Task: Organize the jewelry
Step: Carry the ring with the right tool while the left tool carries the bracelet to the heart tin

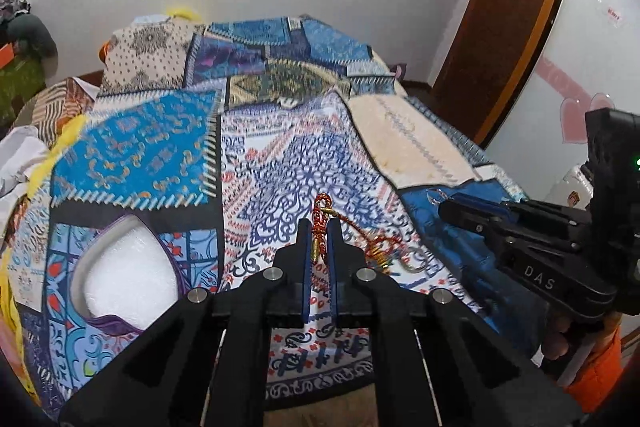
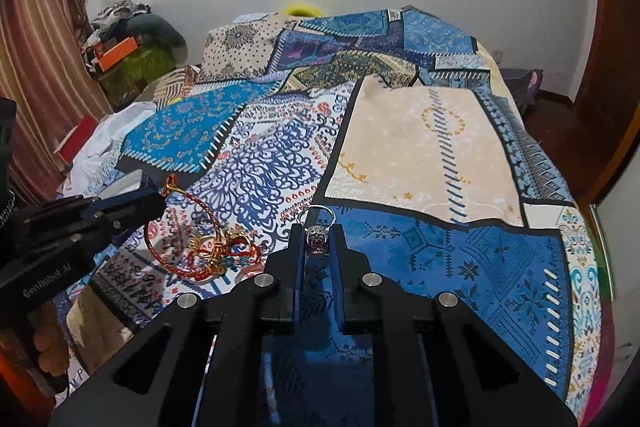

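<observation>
My left gripper [image 1: 319, 227] is shut on a red-and-gold cord bracelet [image 1: 320, 223]; the cord's loop and gold charms trail to the right on the patchwork bedspread [image 1: 280, 155]. In the right wrist view the left gripper [image 2: 154, 197] shows at the left, holding the bracelet [image 2: 200, 247] by one end. My right gripper [image 2: 317, 231] is shut on a silver ring [image 2: 318, 241] with a dark stone, held just above the blue patch. In the left wrist view the right gripper [image 1: 444, 205] comes in from the right, with the ring [image 1: 434, 195] at its tip.
A heart-shaped box [image 1: 124, 271] with purple trim and white lining lies open at the left on the bed. Clothes and an orange box [image 2: 118, 53] are piled beyond the bed at the left. A wooden door [image 1: 504, 15] stands at the right.
</observation>
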`<action>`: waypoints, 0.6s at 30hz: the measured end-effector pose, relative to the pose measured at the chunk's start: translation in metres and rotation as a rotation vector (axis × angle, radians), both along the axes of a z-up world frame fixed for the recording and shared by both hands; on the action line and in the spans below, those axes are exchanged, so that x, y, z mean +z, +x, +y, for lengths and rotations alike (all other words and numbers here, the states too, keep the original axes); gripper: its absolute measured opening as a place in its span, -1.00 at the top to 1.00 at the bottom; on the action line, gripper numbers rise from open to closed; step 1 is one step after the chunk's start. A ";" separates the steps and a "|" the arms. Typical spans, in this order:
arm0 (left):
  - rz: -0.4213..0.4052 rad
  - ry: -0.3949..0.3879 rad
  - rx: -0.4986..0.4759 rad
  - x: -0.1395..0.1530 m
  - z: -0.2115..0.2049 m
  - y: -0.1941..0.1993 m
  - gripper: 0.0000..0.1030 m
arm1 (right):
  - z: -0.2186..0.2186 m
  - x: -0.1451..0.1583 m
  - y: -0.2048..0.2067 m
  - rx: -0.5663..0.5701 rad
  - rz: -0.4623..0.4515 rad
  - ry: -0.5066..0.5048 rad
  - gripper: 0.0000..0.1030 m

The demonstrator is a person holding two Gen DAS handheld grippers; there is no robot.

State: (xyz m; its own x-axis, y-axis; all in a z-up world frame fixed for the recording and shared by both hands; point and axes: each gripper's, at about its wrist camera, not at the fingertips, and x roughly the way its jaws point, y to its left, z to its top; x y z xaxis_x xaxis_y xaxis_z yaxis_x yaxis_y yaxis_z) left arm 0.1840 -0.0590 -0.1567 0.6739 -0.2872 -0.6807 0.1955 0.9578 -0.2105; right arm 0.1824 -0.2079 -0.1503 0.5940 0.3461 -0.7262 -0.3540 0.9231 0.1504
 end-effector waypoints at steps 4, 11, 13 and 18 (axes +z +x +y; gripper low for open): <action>-0.035 -0.018 0.010 0.015 0.006 -0.010 0.89 | 0.000 0.013 -0.007 -0.009 -0.027 0.008 0.80; -0.091 -0.042 0.051 0.038 0.027 -0.029 0.89 | 0.006 0.032 -0.018 -0.012 -0.067 0.021 0.79; -0.104 -0.045 0.066 0.042 0.036 -0.033 0.89 | 0.011 0.036 -0.021 -0.009 -0.077 0.022 0.79; -0.138 -0.042 0.108 0.050 0.058 -0.045 0.89 | 0.027 0.044 -0.028 0.012 -0.094 0.035 0.79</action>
